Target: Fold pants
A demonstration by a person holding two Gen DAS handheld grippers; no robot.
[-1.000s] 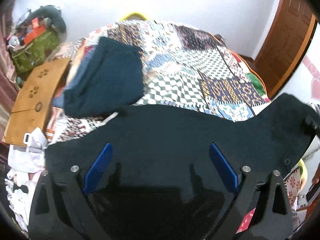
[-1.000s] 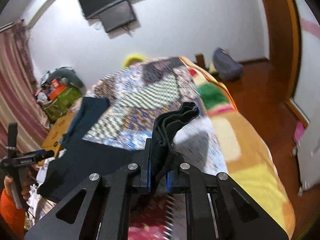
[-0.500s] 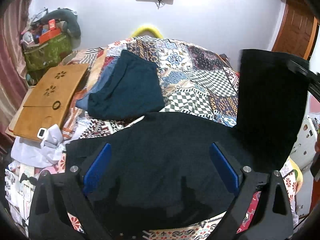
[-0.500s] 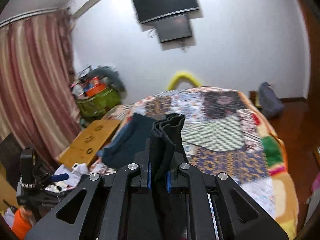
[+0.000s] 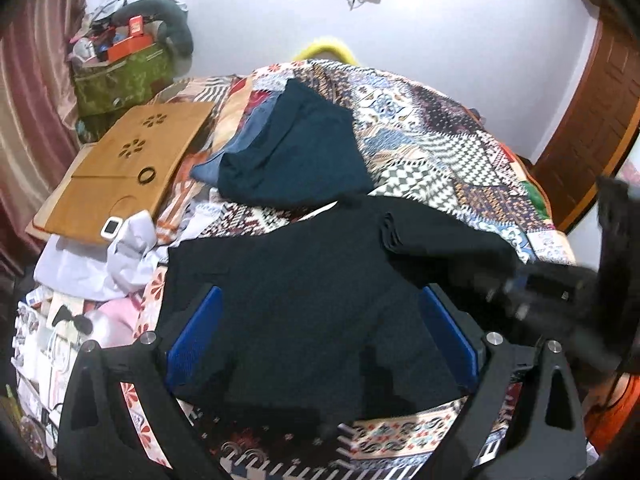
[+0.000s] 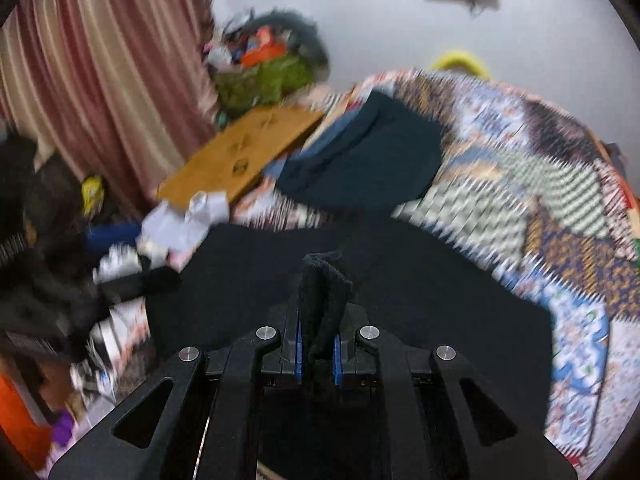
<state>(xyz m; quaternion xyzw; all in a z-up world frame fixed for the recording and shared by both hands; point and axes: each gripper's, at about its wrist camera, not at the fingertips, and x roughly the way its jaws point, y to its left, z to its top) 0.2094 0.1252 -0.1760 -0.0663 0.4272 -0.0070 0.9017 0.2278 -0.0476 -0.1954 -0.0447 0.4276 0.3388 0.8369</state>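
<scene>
Bed (image 5: 460, 152) with patchwork quilt fills both views. Black pants (image 5: 304, 292) lie spread across its near end, with a folded dark teal garment (image 5: 296, 152) behind them toward the wall. Wooden lap tray (image 5: 128, 168) off the bed's left side, clutter around it.

Step in hand, my read: first fold, carrying one end of the pants over the rest.

- right gripper (image 6: 317, 354): jaws nearly closed, pinching a bunched wad of the pants' black fabric that sticks up between the blue pads (image 6: 298, 350). Tilted down toward the pants, above the spread cloth. The right view is blurred, so it looks to be mid-swing. In the left view it shows as a dark smear at the right edge.
- left gripper (image 5: 320, 344): jaws wide apart, nothing gripped; pants lie below and between the pads with no pinch. Pitched down over the near edge of the pants.

To do it well:
- Keep the right pinch firm; the wad is thick and could slip.
- Carry the held end across low so it drapes and doesn't flop.
- Line up edge to edge before letting go.
- Left could pin the base layer so it doesn't drag along the quilt.
</scene>
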